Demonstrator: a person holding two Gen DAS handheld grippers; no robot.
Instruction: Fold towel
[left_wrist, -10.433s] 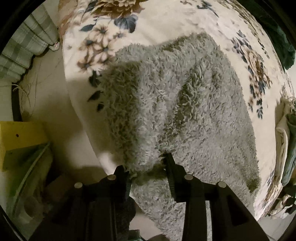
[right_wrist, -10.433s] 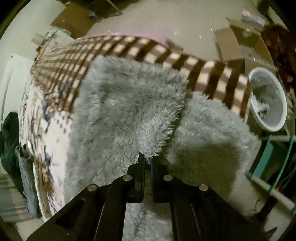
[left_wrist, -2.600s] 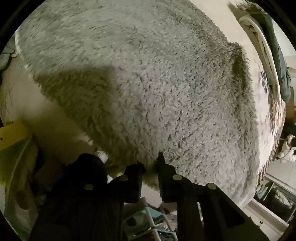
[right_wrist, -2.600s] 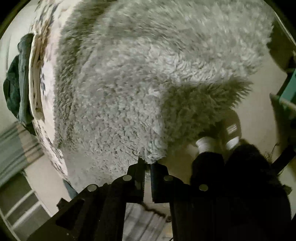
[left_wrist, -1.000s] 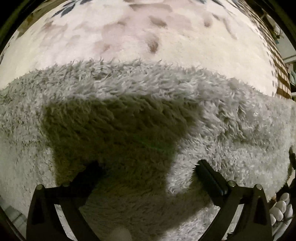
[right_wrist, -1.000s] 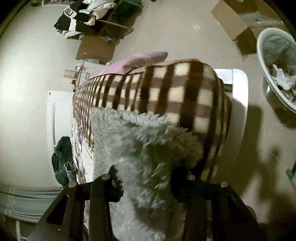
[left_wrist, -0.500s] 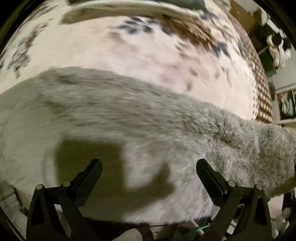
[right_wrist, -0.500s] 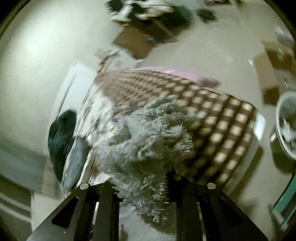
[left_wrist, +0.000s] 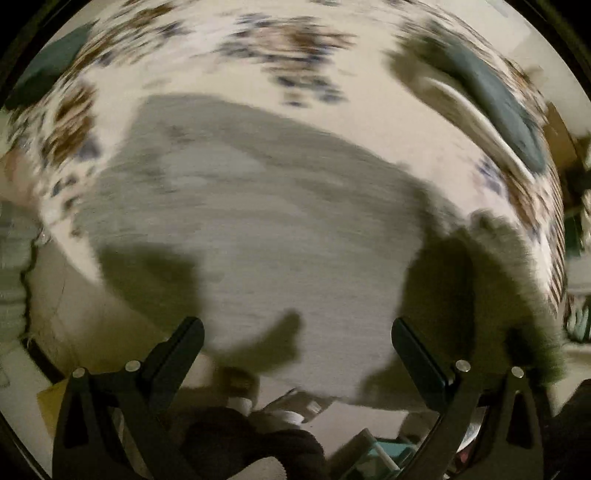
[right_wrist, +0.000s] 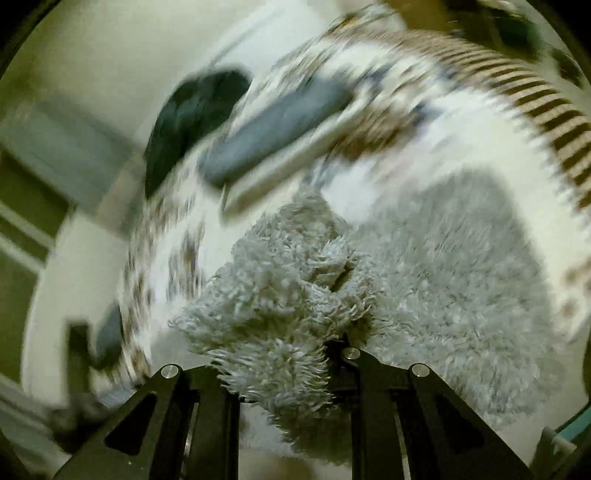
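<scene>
**Shaggy grey towel on the bed: soft, floppy, best taken by corners**

The left gripper (left_wrist: 297, 341) hangs over the bed (left_wrist: 258, 48), pointing down, its fingers (left_wrist: 186, 338) spread wide with nothing between them. Under it the towel (left_wrist: 266, 229) lies spread across the flowered bedcover, one side reaching the near edge of the mattress. The view is streaked with blur, so the exact run of the towel's edges is hard to make out. At the right of that view a raised, tufted part of the towel stands up off the flat layer.

The right gripper (right_wrist: 284, 369) has a bunch of the towel between its fingers, which are closed down narrow and pressing on the pile; the held part humps up in front of the camera while the rest lies flat on the bed beyond it.

Judging by the long, loopy pile, this cloth is thick, light and wholly limp. It will sag and drape from any single hold, and the fluff probably compresses, so a shallow pinch may slip. Corners or a hem seem the best places to grip, deep between the fingers, with both grippers sharing one edge so the layer carries over evenly.
</scene>
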